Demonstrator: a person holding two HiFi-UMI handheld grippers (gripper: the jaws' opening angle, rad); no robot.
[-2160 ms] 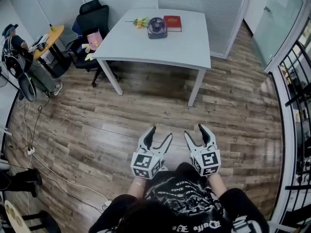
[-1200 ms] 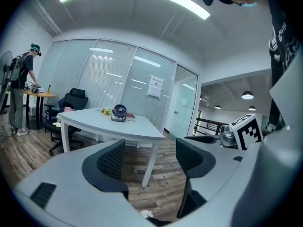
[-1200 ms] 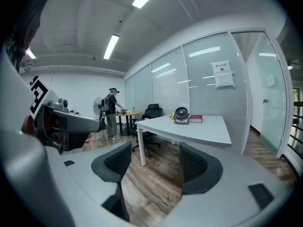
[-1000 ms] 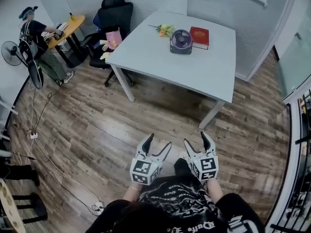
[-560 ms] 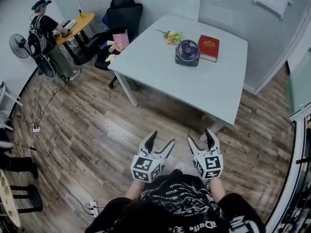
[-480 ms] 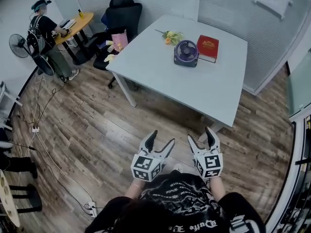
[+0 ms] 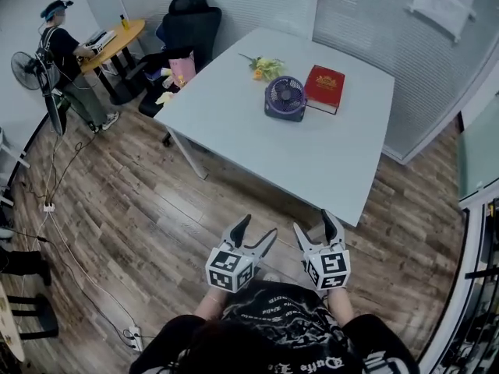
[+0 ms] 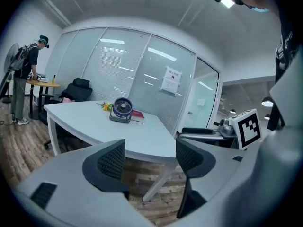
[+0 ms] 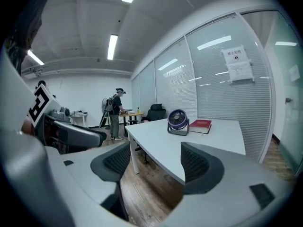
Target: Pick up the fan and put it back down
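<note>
A small purple desk fan [image 7: 285,98] stands upright on the far part of the white table [image 7: 312,154], beside a red book [image 7: 324,88]. The fan [image 8: 122,110] shows far off in the left gripper view, and the fan [image 9: 178,121] also in the right gripper view. My left gripper [image 7: 256,233] and right gripper [image 7: 313,226] are held close to my body, short of the table's near edge, well away from the fan. Both are open with nothing between the jaws.
Yellow flowers [image 7: 263,67] lie left of the fan. A black office chair [image 7: 181,33] stands at the table's far left corner. A person [image 7: 66,61] stands at a round desk [image 7: 109,39] by a pedestal fan [image 7: 27,65]. Cables [image 7: 62,255] cross the wooden floor at left. Glass partitions wall the room.
The table and fan have come nearer and lower in the head view as I walked toward them. Both grippers stay open in front of my body.
</note>
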